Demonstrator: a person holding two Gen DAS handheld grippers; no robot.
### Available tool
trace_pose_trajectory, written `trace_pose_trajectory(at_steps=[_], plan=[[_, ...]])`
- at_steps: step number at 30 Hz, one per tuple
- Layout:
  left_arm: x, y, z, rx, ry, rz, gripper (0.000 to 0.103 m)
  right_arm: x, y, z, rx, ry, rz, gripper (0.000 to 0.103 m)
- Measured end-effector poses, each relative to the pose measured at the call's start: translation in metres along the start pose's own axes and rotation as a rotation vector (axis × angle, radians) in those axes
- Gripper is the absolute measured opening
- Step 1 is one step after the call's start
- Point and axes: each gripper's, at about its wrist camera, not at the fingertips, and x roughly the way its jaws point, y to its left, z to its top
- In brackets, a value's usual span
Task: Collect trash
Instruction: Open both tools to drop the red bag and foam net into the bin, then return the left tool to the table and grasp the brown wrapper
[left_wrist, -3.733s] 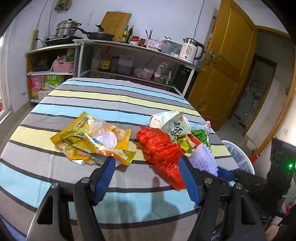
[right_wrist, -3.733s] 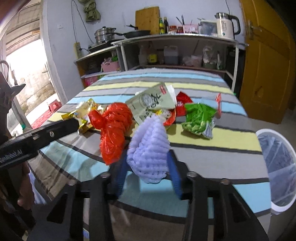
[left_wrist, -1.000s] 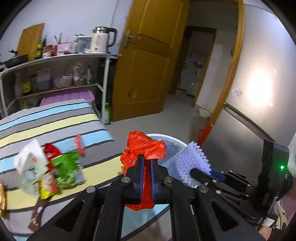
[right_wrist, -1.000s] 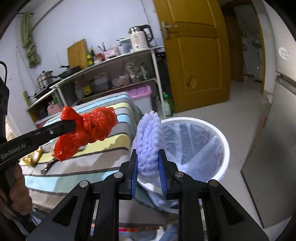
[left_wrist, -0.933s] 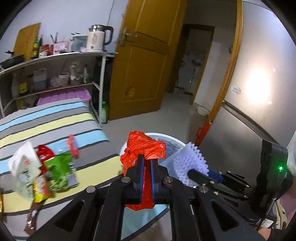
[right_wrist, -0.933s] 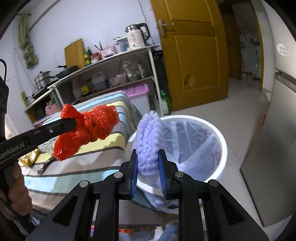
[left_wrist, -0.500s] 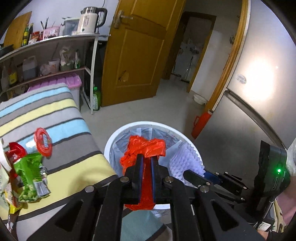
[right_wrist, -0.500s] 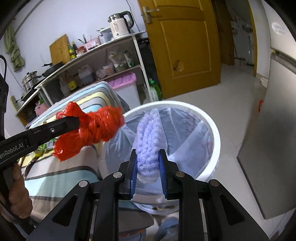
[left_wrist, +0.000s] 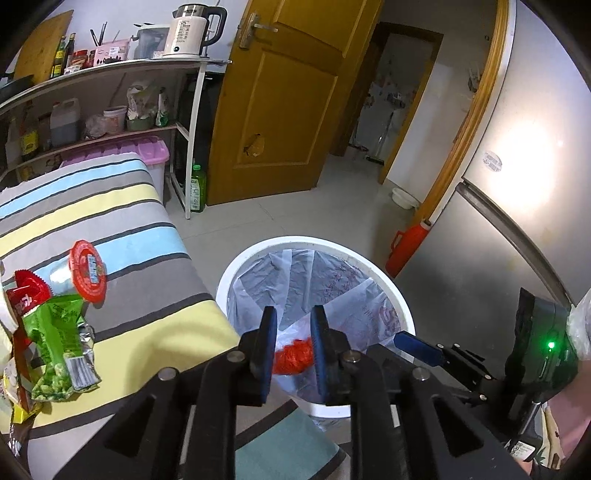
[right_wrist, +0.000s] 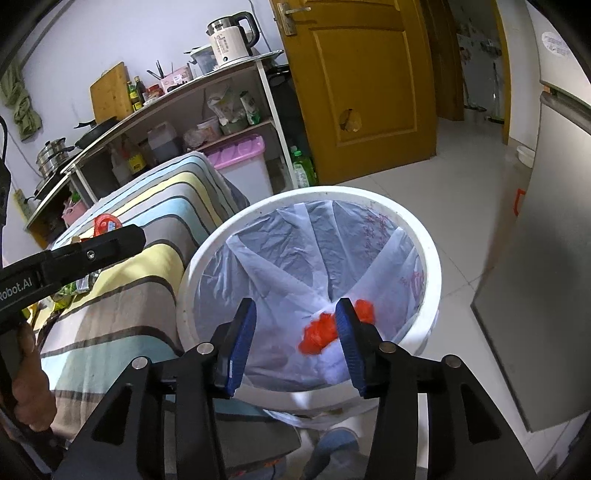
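Both grippers hung over the bin with their jaws parted and nothing between them. The left gripper (left_wrist: 292, 334) stood narrowly open; the right gripper (right_wrist: 295, 334) gaped wider. Below them, the red bag (right_wrist: 325, 332) lay at the bottom of the bin (right_wrist: 432, 258), resting on its white liner (right_wrist: 280, 266). The foam net was not clearly visible inside. Beside the bin, on the striped table (left_wrist: 110, 229), lay more trash: a green wrapper (left_wrist: 59, 354), a red lid (left_wrist: 88, 269) and a red packet (left_wrist: 27, 293).
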Motion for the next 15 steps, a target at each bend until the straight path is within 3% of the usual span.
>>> trace_pose_trajectory(at_steps=[7, 10, 15], plan=[[-0.026, 0.006, -0.009, -0.016, -0.042, 0.022, 0.02, -0.028, 0.016, 0.002, -0.031, -0.071, 0.022, 0.046], [-0.041, 0.013, -0.012, -0.039, -0.063, 0.033, 0.029, -0.04, 0.023, 0.002, -0.047, -0.098, 0.041, 0.046], [-0.071, 0.026, -0.022, -0.059, -0.105, 0.055, 0.03, -0.056, 0.045, -0.002, -0.093, -0.12, 0.073, 0.046]])
